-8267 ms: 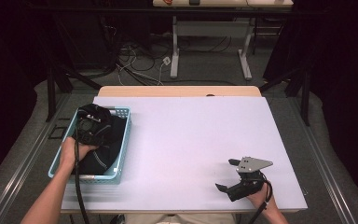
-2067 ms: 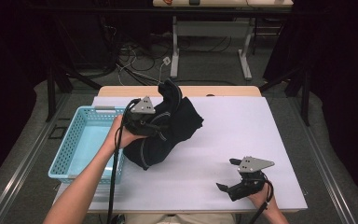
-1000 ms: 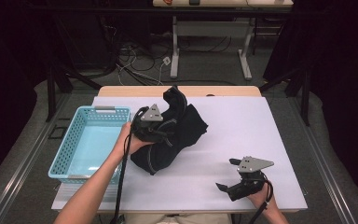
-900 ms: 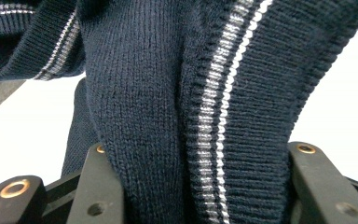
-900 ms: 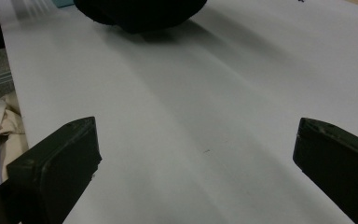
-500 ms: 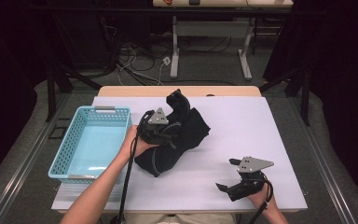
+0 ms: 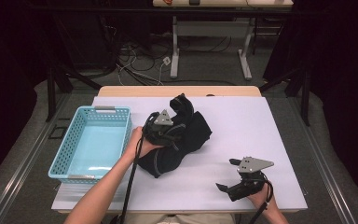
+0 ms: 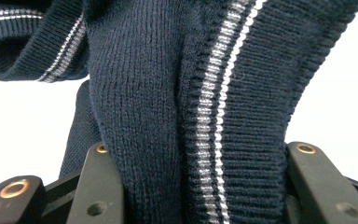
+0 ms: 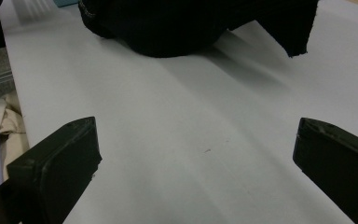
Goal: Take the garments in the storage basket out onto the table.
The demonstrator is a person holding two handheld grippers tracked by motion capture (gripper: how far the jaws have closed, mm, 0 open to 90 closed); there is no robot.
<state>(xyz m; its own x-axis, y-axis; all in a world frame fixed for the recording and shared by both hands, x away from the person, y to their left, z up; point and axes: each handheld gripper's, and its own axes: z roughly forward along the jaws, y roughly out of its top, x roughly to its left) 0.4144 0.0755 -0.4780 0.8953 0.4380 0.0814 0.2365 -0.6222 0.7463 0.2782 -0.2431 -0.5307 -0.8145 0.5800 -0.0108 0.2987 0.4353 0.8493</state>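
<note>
Left gripper [image 7: 164, 132] clamps a bunched navy sweater [image 7: 186, 135] (striped ribbing between its jaws) at table centre; right gripper [image 7: 235, 179], wide open and empty, sits toward four o'clock.

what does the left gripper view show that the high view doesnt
Left gripper view alone: the knit ribbing and white stripes of the dark sweater, bunched between the left gripper jaws.

High view alone: the blue basket with nothing in it, and the right gripper open over the white table.

Both: the sweater, clamped by the left gripper.
</note>
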